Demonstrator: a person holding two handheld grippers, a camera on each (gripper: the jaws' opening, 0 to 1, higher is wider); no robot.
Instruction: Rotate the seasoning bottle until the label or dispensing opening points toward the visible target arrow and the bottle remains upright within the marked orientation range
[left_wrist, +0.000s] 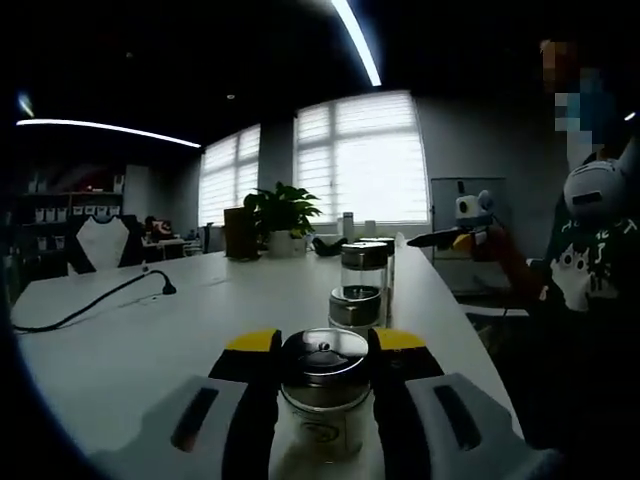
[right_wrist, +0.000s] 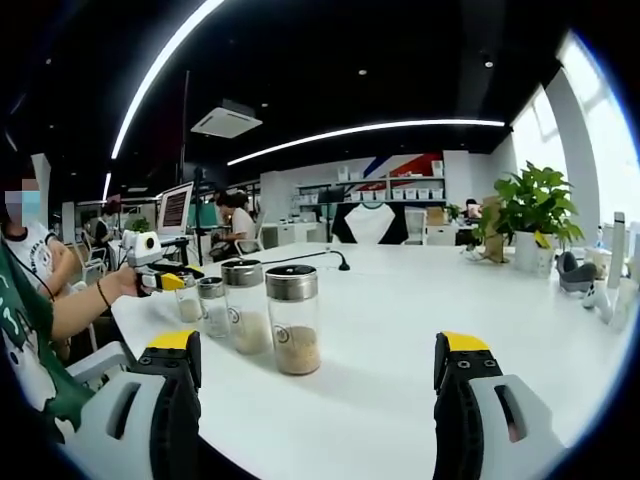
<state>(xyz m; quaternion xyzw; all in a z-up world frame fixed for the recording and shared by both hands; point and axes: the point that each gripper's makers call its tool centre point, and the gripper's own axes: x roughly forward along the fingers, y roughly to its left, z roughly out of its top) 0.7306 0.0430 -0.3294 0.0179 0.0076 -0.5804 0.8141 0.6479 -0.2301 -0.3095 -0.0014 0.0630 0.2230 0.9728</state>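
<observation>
A glass seasoning bottle (left_wrist: 322, 400) with a steel lid stands upright on the white table (left_wrist: 150, 340). My left gripper (left_wrist: 326, 342) is shut on it, its yellow-tipped jaws pressed against both sides. Beyond it a row of similar bottles (left_wrist: 361, 290) runs away from me. The right gripper view takes the row from its other end: the nearest bottle (right_wrist: 293, 320) holds brownish seasoning, and the left gripper (right_wrist: 168, 281), held by a hand, is at the far bottle (right_wrist: 188, 300). My right gripper (right_wrist: 320, 345) is open, short of the nearest bottle, with nothing between its jaws. It also appears as the right gripper (left_wrist: 455, 238) past the row.
A person (right_wrist: 40, 300) sits at the table's edge by the row. A potted plant (left_wrist: 280, 215) and a black cable (left_wrist: 90, 300) lie farther along the table. More small items (right_wrist: 580, 275) sit near the window side. Monitors (right_wrist: 175, 210) and seated people are in the background.
</observation>
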